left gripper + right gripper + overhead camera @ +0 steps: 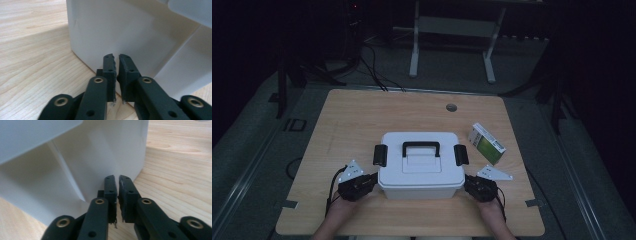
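A: Where is the white storage box point(420, 170)?

B: Near the middle of the table point(362, 115), toward the person's edge. Its lid is on, with a black handle point(421, 146) on top and a black latch point(380, 155) at each end.

A: And the left gripper point(373, 179)?

B: From the high view it sits low at the box's left end, tips at the lower wall by the near corner. In the left gripper view point(115, 65) the jaws stand almost together, with just a thin slit between the pads and nothing in it. The tips are right up against the white wall; I cannot tell for sure whether they touch it.

A: The right gripper point(468, 183)?

B: The mirror of that, at the right end of the box. In the right gripper view point(116, 184) the jaws are again nearly closed, a narrow gap and nothing clamped, with the tips right at the box's side, below the overhanging lid.

A: So neither holds anything?

B: Neither one. Each is simply set against one end of the box, with a hand point(338, 212) behind it.

A: Anything else on the table?

B: A small green and white carton point(486, 143) lies to the right of the box, apart from it.
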Motion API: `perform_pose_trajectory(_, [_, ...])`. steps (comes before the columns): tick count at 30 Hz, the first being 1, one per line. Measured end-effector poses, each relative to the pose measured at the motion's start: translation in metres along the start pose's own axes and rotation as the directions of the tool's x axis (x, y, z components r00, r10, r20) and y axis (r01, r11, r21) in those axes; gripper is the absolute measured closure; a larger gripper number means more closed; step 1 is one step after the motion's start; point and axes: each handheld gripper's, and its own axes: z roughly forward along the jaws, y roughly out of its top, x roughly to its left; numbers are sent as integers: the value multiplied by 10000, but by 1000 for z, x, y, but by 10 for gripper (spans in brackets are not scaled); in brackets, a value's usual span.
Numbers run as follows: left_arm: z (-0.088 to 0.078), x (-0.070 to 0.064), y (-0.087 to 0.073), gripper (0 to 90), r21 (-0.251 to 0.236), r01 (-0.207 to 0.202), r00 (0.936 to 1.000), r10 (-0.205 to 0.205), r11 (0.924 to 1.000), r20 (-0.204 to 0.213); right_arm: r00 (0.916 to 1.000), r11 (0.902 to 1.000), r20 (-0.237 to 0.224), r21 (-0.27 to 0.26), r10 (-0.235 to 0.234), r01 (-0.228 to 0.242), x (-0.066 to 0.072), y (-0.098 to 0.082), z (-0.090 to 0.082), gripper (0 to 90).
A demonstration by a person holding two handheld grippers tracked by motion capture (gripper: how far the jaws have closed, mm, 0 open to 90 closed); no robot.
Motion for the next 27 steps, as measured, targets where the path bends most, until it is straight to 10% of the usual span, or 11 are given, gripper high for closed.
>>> perform_pose_trajectory(9, [-6, 9, 0, 512, 682, 27, 9997, -12, 9977, -226, 9986, 9998, 481, -37, -205, 207, -8, -1, -10, 694])
perform_pose_trajectory(19, [-9, 21, -3, 357, 1704, 74, 10000, -84, 9854, 49, 9988, 9999, 466, 31, -134, 132, -22, -4, -19, 157])
perform_pose_trajectory(27, [-18, 31, -4, 235, 1994, 156, 9996, -197, 9798, 188, 9998, 9999, 169, 84, -61, 59, -30, -10, -25, 132])
